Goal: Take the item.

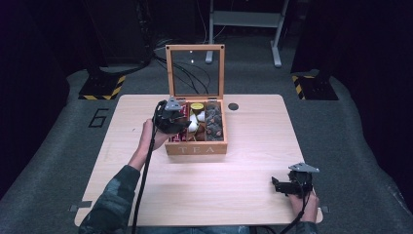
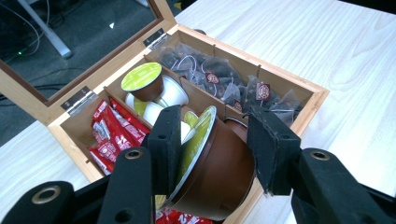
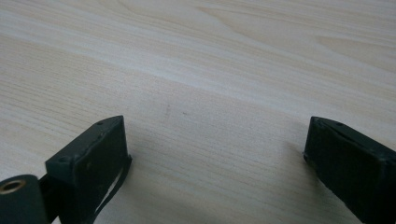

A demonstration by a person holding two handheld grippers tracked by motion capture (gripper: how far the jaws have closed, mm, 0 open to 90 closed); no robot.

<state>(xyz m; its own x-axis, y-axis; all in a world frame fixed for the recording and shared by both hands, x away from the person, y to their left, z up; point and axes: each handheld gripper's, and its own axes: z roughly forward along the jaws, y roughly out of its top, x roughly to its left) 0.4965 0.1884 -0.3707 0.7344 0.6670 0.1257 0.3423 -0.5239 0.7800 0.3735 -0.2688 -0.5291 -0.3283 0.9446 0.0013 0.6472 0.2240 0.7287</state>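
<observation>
From above, your left gripper [image 1: 182, 127] reaches into the open wooden tea box [image 1: 196, 147] on the light wood table [image 1: 253, 165]. Its own view shows its fingers [image 2: 168, 140] clamping a brown green-lidded coffee capsule [image 2: 217, 175]. Your right gripper [image 3: 217, 158] rests with fingers spread, empty.

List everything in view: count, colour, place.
table: one, light wood, centre
tea box: one, wooden, lid open upright, far middle of table
red sachets: several, left compartment
capsules: several, brown and white with green lids, middle compartment
held capsule: one, brown, green lid, tilted between left gripper's jaws
tea bags: several, dark, clear wrap, right compartment
left gripper: black, over box, shut on capsule
right gripper: black, open, near right table edge
</observation>
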